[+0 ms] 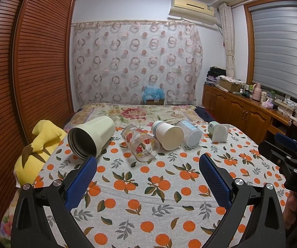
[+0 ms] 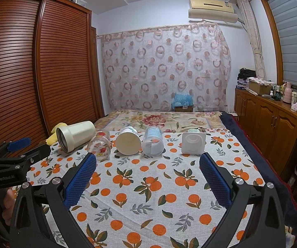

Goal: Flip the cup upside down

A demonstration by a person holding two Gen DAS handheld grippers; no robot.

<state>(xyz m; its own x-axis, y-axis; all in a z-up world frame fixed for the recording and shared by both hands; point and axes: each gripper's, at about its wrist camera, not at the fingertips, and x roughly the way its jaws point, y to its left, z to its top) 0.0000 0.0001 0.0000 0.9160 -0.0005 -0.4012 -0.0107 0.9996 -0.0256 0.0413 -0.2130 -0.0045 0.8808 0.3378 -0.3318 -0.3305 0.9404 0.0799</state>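
Cups, five of them, lie on their sides in a rough row across the far part of the orange-print cloth [image 2: 148, 196] that covers the bed. From left to right we note: a cream insulated tumbler with a steel-lined interior [image 1: 91, 136] [image 2: 75, 135], mouth towards us; a clear glass with red flower prints [image 1: 141, 144] [image 2: 99, 144]; a cream paper cup with coloured bands near its rim [image 1: 168, 135] [image 2: 127, 140]; a translucent plastic cup with pale blue printing [image 1: 191, 133] [image 2: 153, 142]; and a white cup with a squarish base [image 1: 219, 132] [image 2: 193, 142], base facing the cameras. The paper cup touches the plastic cup; the glass lies just beside the tumbler. None is inverted yet.

We record the left gripper [image 1: 147, 166] [image 2: 19, 144] with its blue-padded fingers spread wide, holding nothing, hovering over the cloth short of the row. The right gripper [image 2: 147, 166] [image 1: 287, 142] is likewise spread wide and empty, also short of the row. A hand [image 1: 295, 208] grips the right gripper's handle.

A yellow plush toy [image 1: 38, 144] rests at the cloth's left edge, near the tumbler.
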